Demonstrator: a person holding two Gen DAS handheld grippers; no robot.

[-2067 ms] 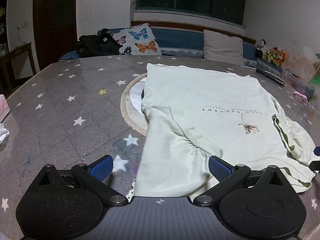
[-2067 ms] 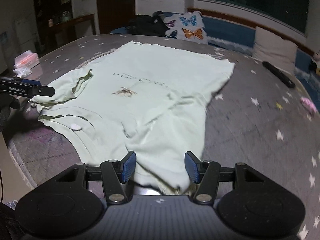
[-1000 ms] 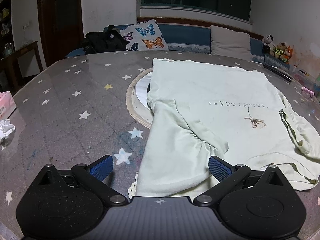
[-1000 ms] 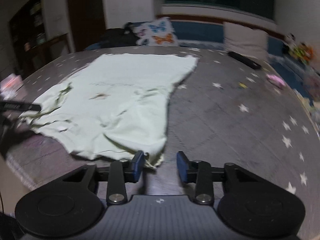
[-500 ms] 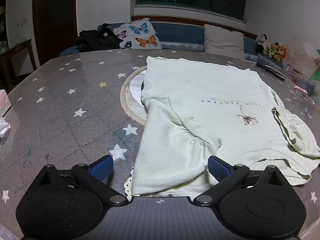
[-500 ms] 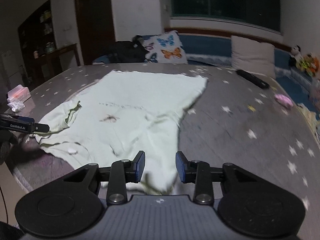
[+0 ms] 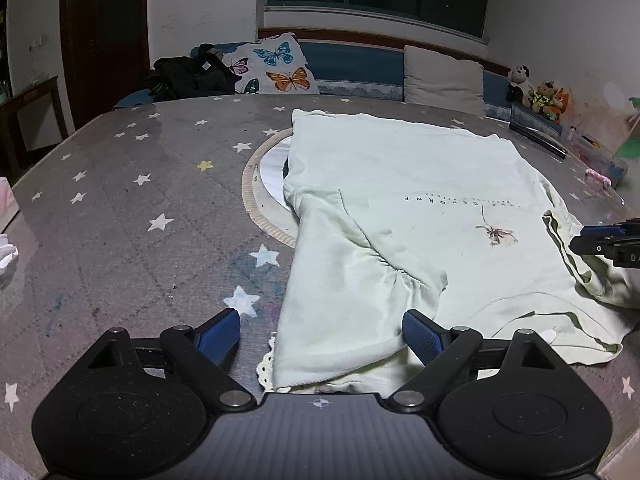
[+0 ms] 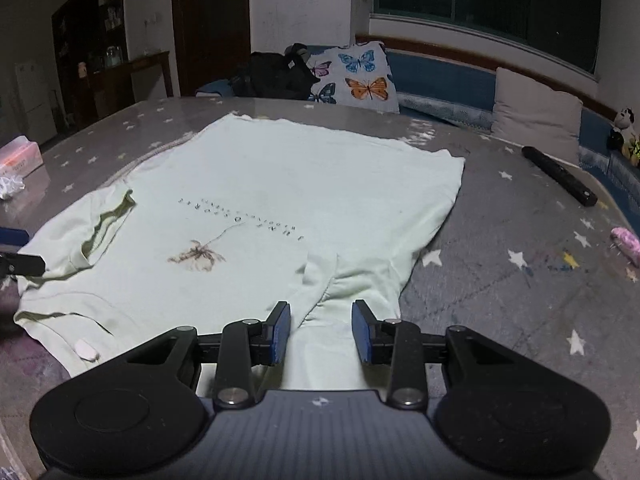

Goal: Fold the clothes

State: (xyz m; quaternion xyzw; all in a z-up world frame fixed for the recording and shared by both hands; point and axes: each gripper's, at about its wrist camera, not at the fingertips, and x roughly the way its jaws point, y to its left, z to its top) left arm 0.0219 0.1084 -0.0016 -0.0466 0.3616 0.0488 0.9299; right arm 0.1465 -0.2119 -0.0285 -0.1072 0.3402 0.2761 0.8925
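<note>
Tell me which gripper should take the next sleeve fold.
Probably left: the left gripper straddles the folded-in sleeve, jaws wide but closing, unpinched. The right gripper also has shirt cloth between narrower jaws.

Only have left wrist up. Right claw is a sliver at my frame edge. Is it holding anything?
Observer: No. The right claw has its pads apart. A folded-in sleeve lies between them, not pinched.
Operator: Is that sleeve over the print?
Observer: No. It ends short of the lettering on the shirt.
Operator: What's left of the door? My view cuts off there.
Observer: A dark shelf unit with jars on it stands against the wall.
</note>
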